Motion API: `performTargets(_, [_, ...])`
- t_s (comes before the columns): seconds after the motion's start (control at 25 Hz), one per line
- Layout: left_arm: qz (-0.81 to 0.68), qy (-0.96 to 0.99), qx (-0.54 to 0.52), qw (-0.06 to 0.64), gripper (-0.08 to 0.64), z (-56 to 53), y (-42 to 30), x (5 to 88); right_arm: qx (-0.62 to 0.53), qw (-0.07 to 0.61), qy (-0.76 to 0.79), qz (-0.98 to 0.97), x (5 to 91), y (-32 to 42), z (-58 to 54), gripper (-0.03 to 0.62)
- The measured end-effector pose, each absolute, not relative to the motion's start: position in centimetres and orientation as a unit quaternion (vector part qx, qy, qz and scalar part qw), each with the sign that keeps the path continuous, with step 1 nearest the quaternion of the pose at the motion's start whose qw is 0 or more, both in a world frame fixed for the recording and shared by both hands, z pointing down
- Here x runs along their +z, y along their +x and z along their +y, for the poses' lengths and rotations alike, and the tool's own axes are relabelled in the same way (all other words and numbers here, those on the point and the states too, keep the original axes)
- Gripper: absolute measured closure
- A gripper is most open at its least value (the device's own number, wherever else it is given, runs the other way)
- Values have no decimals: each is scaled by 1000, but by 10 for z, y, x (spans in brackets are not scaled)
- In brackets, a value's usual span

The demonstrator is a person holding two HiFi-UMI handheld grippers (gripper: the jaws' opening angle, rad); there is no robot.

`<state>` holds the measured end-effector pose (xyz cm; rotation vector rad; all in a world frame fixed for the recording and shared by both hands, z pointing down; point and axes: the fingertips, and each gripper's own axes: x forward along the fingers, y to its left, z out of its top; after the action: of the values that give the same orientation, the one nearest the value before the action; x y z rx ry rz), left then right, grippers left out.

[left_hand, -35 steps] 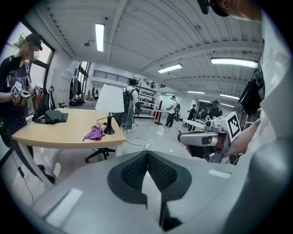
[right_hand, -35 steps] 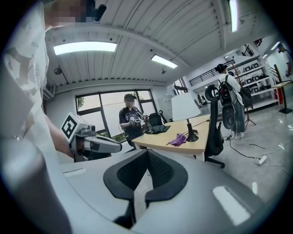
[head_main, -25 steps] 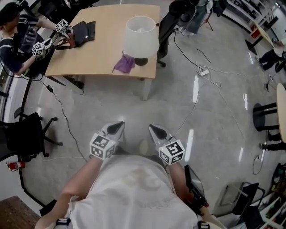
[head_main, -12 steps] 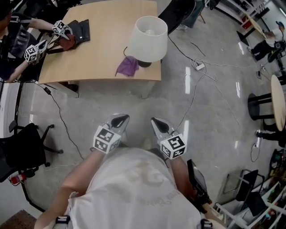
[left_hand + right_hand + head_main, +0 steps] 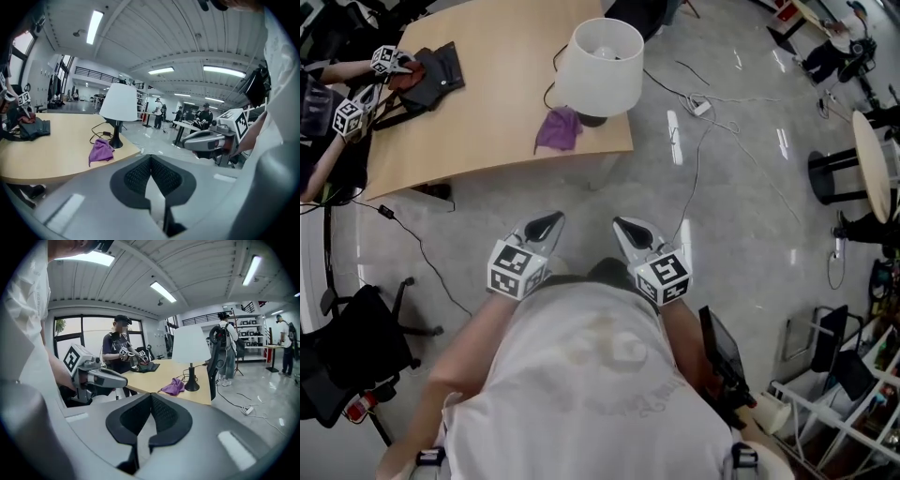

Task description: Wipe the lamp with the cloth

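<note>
You are holding the left gripper [image 5: 546, 226] and the right gripper [image 5: 630, 229] side by side in front of your body. Both are pointing toward the table with jaws pressed together and nothing between them. Each gripper view is showing the dark ribbed pads meeting at the tip. Both are hanging over bare grey floor, well apart from the work.

The crumpled purple cloth [image 5: 559, 129] is lying on the light wooden table [image 5: 478, 122], just beside the dark base of the white-shaded table lamp [image 5: 600, 64], on the base's left in the head view. Whether cloth and base are touching, I cannot tell.

Here is what I judge could go wrong. The lamp is standing near the table's near right corner on a thin stem, so a hard sideways wipe on the shade could tip it off the edge. Its black cord [image 5: 99, 129] is looping over the tabletop behind the cloth. A grab taken too deep could catch the cord and drag the lamp. White cables [image 5: 703, 105] are trailing over the floor to your right, so a step that way risks a snag.

The lamp is standing upright, its long axis vertical and the shade's open top facing up. The cloth is bunched, showing no clear long axis.
</note>
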<state>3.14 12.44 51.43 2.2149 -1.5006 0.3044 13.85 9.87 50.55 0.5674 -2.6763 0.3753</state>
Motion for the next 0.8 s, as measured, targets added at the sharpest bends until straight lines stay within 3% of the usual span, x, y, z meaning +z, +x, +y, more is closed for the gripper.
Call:
performTargets(0.44, [-549, 799, 115, 214, 558, 61, 17, 512, 132, 192, 188, -954, 516, 118, 39, 578])
performTargets(0.8, [-555, 792, 128, 219, 558, -8, 61, 511, 135, 173, 168, -961, 518, 153, -29, 578])
